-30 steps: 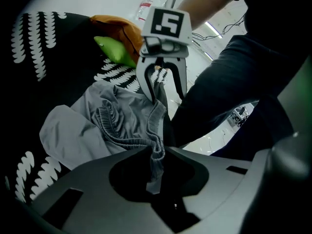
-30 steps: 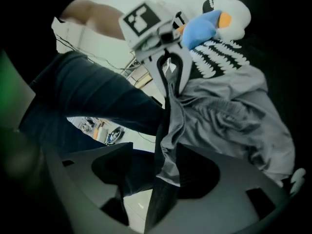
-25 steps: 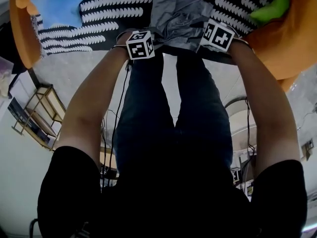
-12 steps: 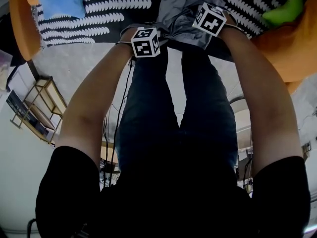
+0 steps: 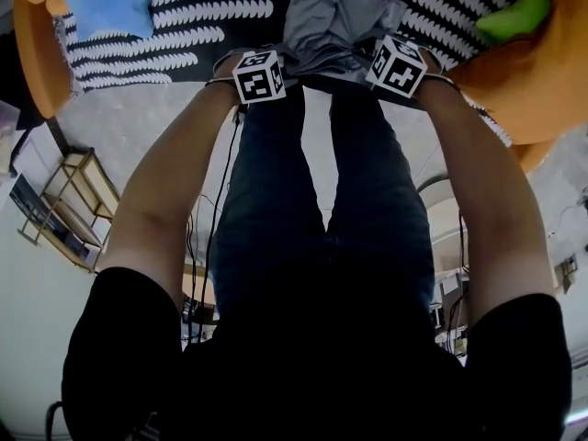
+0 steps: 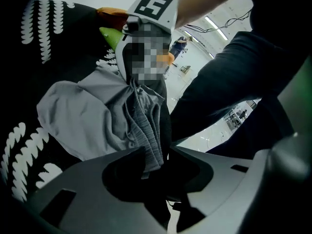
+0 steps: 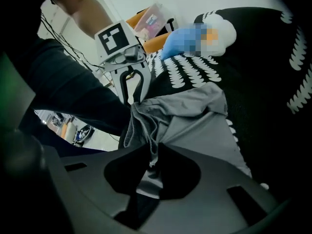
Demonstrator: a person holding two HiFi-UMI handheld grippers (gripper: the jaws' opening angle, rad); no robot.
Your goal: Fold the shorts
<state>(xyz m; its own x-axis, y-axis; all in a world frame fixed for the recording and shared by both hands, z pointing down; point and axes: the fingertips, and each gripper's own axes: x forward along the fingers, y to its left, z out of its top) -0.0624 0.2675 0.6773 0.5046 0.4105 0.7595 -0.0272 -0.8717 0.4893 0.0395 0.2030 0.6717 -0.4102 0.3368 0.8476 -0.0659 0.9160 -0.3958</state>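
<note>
The grey shorts [image 5: 338,21] lie bunched on a black surface [image 5: 211,26] patterned with white marks. An orange cushion [image 5: 537,72] sits to the right and a blue soft toy [image 5: 101,3] is at the far left corner. The ribbed waistband runs along the near edge, just in front of the person's legs, and the rest of the cloth stretches away from there, so the long axis points away from the person.

The two tools sit at opposite ends of that near edge, facing each other across the waistband. The right tool [image 7: 154,145] has just been closing, and its jaws are pressed together on a fold of the waistband. The left tool [image 6: 157,149] has just been opening. The band hangs between its spread jaws, with a dark gap beside it, so it appears to be loose rather than gripped.

Both hands are about equally near the cloth, but only the right one has hold of it. Any fold that carries the near edge away over the rest would probably drag unevenly unless the left end is pinched again.
</note>
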